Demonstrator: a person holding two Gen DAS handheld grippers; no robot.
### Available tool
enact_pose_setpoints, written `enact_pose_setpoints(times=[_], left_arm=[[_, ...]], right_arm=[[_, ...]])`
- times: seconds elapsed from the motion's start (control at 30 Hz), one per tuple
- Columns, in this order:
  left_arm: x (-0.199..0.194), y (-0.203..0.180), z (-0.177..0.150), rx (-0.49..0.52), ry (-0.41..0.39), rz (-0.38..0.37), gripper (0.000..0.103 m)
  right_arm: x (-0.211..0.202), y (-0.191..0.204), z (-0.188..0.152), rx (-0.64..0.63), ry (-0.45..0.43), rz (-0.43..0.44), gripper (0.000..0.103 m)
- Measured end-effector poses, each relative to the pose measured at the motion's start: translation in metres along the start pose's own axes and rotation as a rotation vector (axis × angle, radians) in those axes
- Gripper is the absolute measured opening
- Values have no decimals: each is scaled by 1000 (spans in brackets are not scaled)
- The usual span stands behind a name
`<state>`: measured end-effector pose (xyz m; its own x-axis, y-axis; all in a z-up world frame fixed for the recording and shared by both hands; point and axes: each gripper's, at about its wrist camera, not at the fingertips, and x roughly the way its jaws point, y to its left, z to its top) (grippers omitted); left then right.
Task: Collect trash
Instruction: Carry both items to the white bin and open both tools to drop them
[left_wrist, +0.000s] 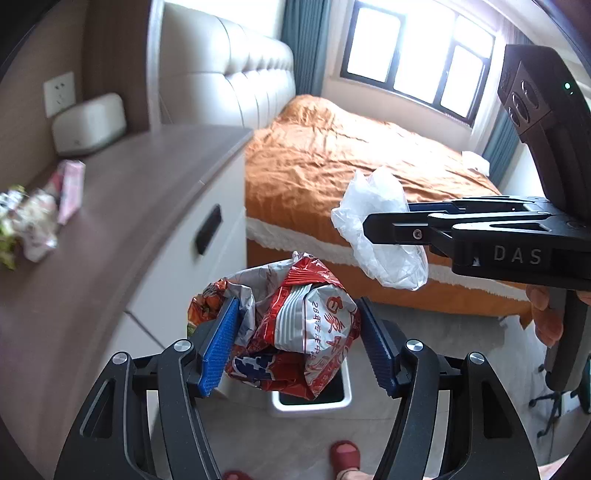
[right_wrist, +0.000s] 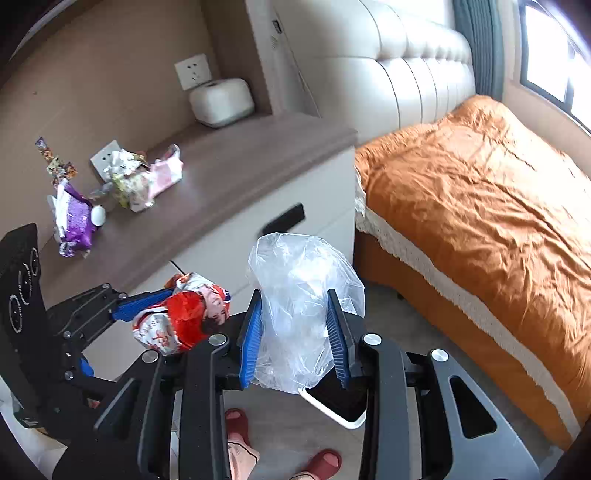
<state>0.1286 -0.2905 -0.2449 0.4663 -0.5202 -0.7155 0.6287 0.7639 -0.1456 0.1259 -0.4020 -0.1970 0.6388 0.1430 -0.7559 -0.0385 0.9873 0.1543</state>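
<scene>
Two fingers (left_wrist: 221, 343) clamp red wrapper (left_wrist: 295, 328).

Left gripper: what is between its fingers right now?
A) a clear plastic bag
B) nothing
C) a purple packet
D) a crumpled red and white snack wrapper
D: the left gripper has the red and white wrapper between its blue pads, above the white bin; the clear bag is in the right gripper.
</scene>
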Motion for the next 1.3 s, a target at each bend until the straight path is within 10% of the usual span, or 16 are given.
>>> enact_pose_setpoints(times=[0.47, 0.6, 0.93, 1.3], left_arm=[[253, -7, -136, 10, 225, -67, 64], [291, -1, -164, -23, 248, -64, 98], [298, 6, -181, -10, 271, -56, 98], [219, 8, -119, -43, 167, -18, 98]], right_arm=[[214, -120, -155, 75, 178, 4, 36], [258, -137, -188, 91, 211, -19, 98], [276, -148, -211, 128, 257, -70, 98], [210, -120, -154, 132, 166, -70, 98]])
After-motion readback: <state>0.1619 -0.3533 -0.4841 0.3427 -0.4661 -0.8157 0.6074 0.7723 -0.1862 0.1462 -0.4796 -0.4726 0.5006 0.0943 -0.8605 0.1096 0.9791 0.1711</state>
